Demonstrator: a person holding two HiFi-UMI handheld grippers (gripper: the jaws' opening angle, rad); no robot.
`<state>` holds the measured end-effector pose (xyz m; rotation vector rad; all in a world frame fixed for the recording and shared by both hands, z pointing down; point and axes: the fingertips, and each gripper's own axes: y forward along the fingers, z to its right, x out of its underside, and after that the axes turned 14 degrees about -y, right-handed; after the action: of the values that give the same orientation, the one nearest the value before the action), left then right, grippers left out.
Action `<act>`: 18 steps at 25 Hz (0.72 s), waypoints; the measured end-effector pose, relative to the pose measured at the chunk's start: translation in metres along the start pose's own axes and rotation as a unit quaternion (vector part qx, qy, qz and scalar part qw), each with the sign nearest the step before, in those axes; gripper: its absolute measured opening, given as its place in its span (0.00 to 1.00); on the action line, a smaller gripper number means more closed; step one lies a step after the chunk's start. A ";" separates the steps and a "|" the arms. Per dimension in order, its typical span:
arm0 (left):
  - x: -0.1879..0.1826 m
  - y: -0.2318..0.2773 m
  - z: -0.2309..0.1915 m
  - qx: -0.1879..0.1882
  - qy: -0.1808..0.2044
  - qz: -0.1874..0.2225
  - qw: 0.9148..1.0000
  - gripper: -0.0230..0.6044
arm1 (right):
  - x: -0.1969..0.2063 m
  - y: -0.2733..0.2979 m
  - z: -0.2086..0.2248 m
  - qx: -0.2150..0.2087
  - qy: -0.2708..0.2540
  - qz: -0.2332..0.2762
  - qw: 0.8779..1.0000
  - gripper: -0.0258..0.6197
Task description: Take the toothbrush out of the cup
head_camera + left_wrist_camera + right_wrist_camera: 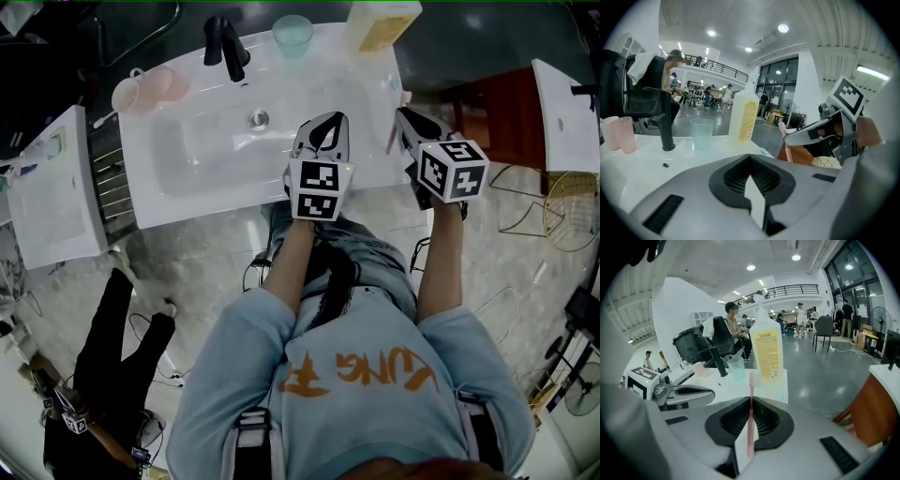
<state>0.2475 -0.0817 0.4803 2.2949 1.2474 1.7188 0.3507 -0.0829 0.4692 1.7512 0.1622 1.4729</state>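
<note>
- The right claw (749, 425) is closed on a pink toothbrush (750, 394). The brush stands upright between the jaws, with its bristle head above them.
- The left claw (752, 180) is beside it on the left, over the white sink (169, 192). Its jaws are together and hold nothing.
- Straight ahead of the right claw stands a yellow bottle (768, 352).
- Farther ahead and to the left are a green cup (737, 367), a black tap (717, 359) and a pink cup (699, 369). The toothbrush is outside both cups.
</note>
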 end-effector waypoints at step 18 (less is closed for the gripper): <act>0.002 0.022 -0.020 -0.025 0.001 -0.022 0.999 0.05 | 0.039 0.058 0.028 0.001 0.074 -0.051 0.996 0.10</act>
<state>0.2443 -0.1045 0.4998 2.2211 1.2310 1.7175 0.3641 -0.1121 0.5368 1.6099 0.3251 1.5284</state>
